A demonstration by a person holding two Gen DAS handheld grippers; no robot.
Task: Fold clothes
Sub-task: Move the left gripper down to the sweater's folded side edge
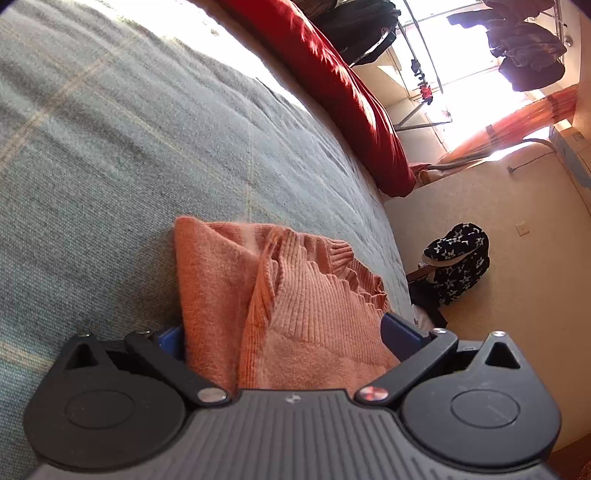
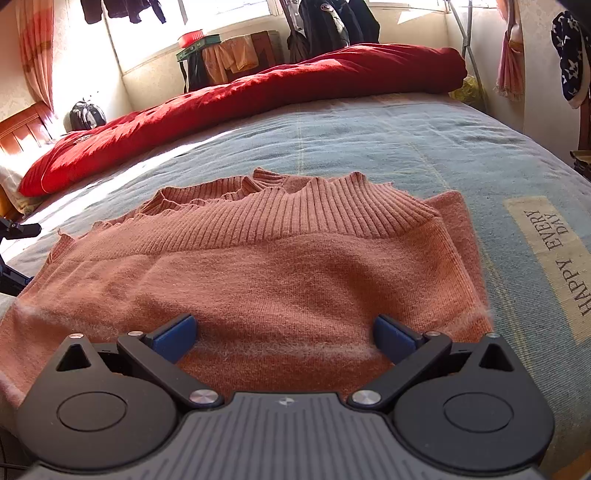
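Note:
A salmon-pink knitted sweater [image 2: 280, 266] lies partly folded on the blue-grey bedspread [image 2: 369, 140], ribbed collar and hem at its far side. My right gripper [image 2: 284, 338] is open just over the sweater's near edge, with its blue fingertips [image 2: 175, 334] spread wide and fabric lying between them. In the left wrist view the sweater [image 1: 295, 295] is bunched and stands up between the spread blue pads [image 1: 397, 332] of my left gripper [image 1: 286, 334], which is open. Its left pad is mostly hidden behind the fabric.
A rolled red duvet [image 2: 240, 96] runs along the far side of the bed. The bedspread carries a "HAPPY EVERY DAY" label [image 2: 557, 258] to the right. A star-patterned bag [image 1: 458, 258] hangs beyond the bed edge. Clothes hang on a rack [image 2: 332, 26] by the window.

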